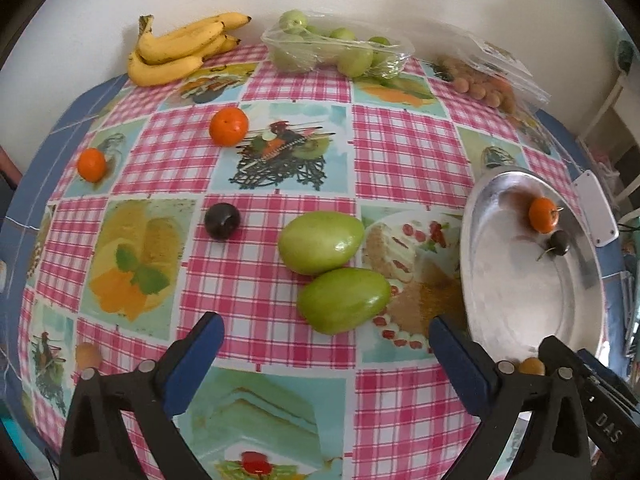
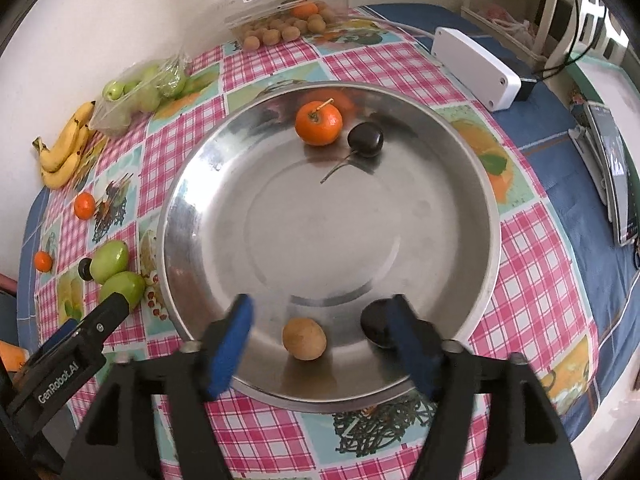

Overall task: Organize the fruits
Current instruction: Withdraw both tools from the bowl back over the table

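Observation:
My left gripper is open above the checked tablecloth, nothing between its blue pads. Two green mangoes lie just ahead of it, with a dark plum and two tangerines farther left. My right gripper stands open over the near part of the steel plate. A small brown longan lies loose on the plate between its fingers, untouched. A dark fruit sits against the right finger. At the plate's far side rest a tangerine and a dark stemmed fruit.
Against the wall are bananas, a clear tray of green fruits and a clear box of longans. A white box and a phone on a stand sit right of the plate. A stray longan lies near the table's left edge.

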Available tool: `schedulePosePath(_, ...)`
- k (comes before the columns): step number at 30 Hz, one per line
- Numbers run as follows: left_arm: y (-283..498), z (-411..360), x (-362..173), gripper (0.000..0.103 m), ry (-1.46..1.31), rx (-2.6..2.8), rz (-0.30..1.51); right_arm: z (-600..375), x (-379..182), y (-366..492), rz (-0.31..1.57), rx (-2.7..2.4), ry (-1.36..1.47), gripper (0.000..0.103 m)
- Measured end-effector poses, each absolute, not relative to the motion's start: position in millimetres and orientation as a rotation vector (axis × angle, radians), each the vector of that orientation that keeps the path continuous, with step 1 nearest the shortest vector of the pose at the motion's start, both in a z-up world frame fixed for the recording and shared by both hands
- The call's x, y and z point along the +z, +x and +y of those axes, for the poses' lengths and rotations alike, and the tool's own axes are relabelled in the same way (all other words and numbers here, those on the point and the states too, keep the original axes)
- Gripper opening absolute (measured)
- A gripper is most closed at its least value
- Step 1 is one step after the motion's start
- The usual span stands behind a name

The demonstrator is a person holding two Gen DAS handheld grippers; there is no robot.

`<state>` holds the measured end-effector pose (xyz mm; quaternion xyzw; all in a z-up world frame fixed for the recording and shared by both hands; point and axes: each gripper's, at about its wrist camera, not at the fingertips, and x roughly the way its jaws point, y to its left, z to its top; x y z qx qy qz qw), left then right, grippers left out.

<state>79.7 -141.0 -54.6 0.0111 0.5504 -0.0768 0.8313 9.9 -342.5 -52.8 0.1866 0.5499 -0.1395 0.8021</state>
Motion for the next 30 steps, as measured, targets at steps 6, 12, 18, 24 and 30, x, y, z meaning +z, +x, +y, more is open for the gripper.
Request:
schedulePosePath(6, 82, -137, -56, 0.103, 0.031, -0.137, 1.161, -338, -53, 12, 1.181, -0.286, 0.37, 0.083)
schedulePosePath(12, 83, -133, -55, 0.103, 0.032, -0.112, 1.149, -336, -54, 14, 1.175, -0.28, 0.357, 0.09)
schedulePosePath(18, 84, -130, -58, 0.103, 0.039, -0.094, 1.158, -335, -54, 14, 1.169, -0.277, 0.336, 0.1)
schedulePosePath(24, 84, -129, -60, 0.103, 0.04, -0.092, 1.163, -334, -54, 15, 1.166, -0.271, 0.331, 0.101)
schedulePosePath(30, 83, -127, -59, 0.103, 0.042, -0.099, 1.164, -334, -54, 15, 1.167, -0.271, 0.331, 0.101)
